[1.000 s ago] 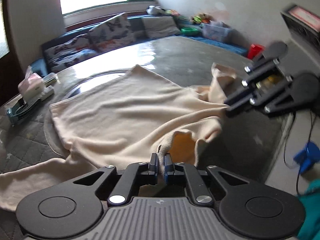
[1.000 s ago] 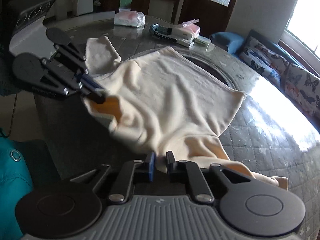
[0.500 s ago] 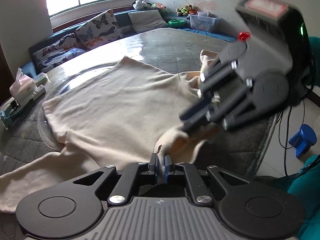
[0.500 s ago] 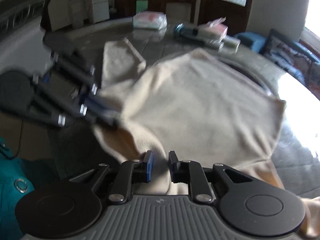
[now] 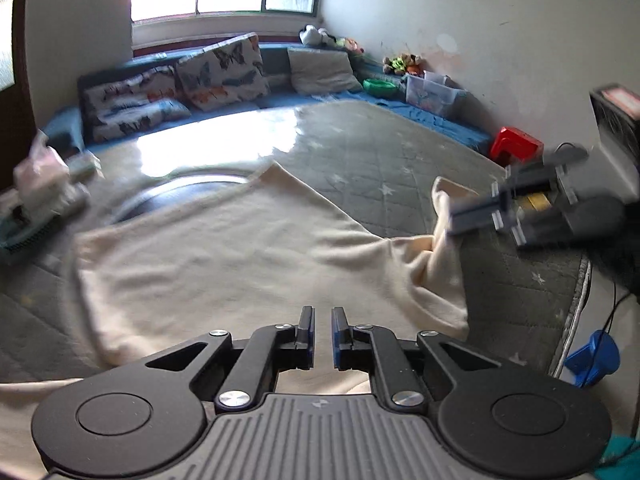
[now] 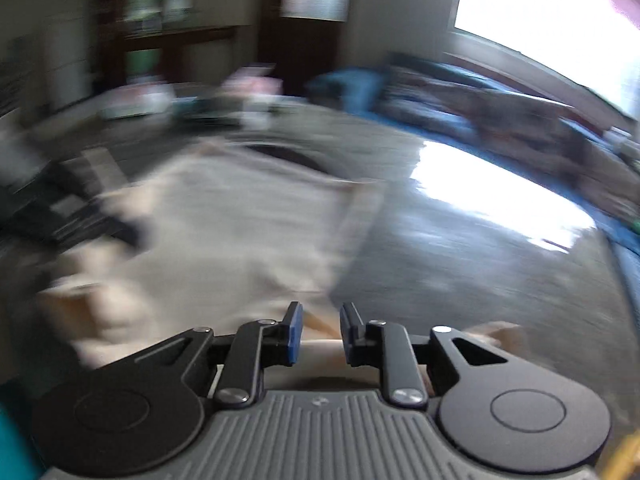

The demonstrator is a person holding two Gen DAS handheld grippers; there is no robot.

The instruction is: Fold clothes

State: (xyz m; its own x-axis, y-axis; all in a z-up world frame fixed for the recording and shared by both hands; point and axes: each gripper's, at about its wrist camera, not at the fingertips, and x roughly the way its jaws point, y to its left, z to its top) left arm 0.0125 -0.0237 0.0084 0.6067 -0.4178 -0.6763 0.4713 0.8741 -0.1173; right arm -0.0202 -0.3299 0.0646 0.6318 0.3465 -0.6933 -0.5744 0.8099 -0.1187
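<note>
I had just let go: my left gripper (image 5: pixel 322 322) and right gripper (image 6: pixel 320 326) stood parted, empty (view blurred), the cream knitted garment (image 5: pixel 224 248) dropped flat for folding

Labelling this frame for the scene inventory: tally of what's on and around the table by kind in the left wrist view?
Cream fabric garment, spread on the table: 1
Butterfly-print cushions: 2
Plain grey cushion: 1
Clear plastic storage bin: 1
Red plastic stool: 1
Green bowl: 1
Grippers, left gripper and right gripper: 2
Total: 9
</note>
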